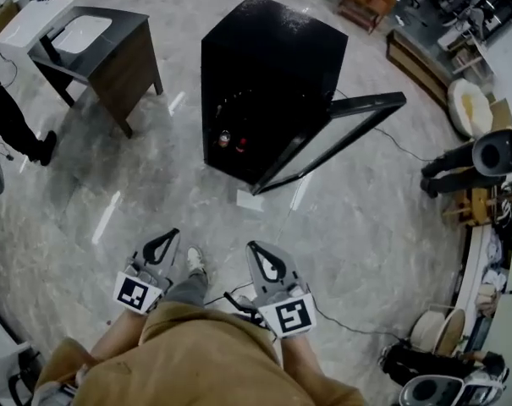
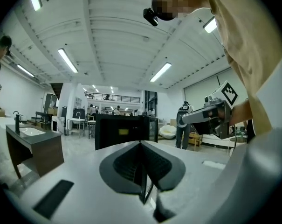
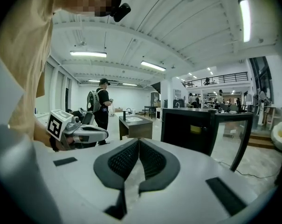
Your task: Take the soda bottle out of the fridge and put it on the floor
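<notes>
A black fridge (image 1: 264,74) stands on the grey floor ahead of me, its glass door (image 1: 340,138) swung open to the right. Low inside it two small items show, one pale-topped (image 1: 224,139) and one red (image 1: 241,145); I cannot tell which is the soda bottle. My left gripper (image 1: 164,242) and right gripper (image 1: 260,254) are held side by side near my body, well short of the fridge. Both are shut with nothing in them. In the left gripper view the jaws (image 2: 141,144) meet in front of the fridge (image 2: 122,130). The right gripper view shows the same (image 3: 139,142).
A dark sink table (image 1: 112,57) stands at the back left with a person (image 1: 10,117) beside it. A white sheet (image 1: 249,200) lies on the floor by the fridge's corner. Machines (image 1: 484,159) and furniture line the right side. A cable runs along the floor by my feet.
</notes>
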The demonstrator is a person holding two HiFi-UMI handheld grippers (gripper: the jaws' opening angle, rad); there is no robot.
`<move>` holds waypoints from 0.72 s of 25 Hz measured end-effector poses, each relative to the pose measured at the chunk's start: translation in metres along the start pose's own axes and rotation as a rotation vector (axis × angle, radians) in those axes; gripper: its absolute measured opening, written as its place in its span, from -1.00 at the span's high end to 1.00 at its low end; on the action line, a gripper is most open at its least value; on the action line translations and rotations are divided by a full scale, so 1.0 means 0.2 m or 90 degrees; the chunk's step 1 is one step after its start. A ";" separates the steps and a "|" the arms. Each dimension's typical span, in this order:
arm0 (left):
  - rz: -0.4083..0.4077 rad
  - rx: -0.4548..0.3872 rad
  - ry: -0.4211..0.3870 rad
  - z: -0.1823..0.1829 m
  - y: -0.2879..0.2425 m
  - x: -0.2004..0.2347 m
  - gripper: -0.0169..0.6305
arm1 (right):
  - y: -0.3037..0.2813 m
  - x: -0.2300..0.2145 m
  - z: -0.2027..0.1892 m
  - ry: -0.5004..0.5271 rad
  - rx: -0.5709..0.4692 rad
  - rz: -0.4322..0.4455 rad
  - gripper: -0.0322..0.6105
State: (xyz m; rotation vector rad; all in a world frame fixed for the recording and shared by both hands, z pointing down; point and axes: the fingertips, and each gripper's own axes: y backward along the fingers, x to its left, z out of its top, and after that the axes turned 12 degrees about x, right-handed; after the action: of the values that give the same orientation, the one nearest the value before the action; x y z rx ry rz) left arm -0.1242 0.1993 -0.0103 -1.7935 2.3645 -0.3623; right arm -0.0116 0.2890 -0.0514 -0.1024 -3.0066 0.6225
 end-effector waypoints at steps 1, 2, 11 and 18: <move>-0.004 0.002 0.004 0.00 -0.04 0.08 0.94 | -0.08 -0.01 0.02 -0.001 0.011 0.000 0.90; -0.010 0.003 0.008 0.00 -0.07 0.16 0.94 | -0.15 -0.03 0.03 -0.003 0.022 -0.002 0.90; -0.080 -0.021 -0.003 0.15 -0.36 0.41 0.94 | -0.44 -0.21 0.20 -0.017 0.030 -0.057 0.90; -0.084 -0.024 -0.007 0.18 -0.56 0.45 0.94 | -0.65 -0.42 0.13 0.017 0.058 -0.051 0.90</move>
State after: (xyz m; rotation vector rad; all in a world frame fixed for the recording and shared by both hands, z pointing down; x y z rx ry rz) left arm -0.0361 0.0816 -0.0120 -1.9685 2.2667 -0.3259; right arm 0.0622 0.1520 -0.0285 0.0143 -2.9347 0.7420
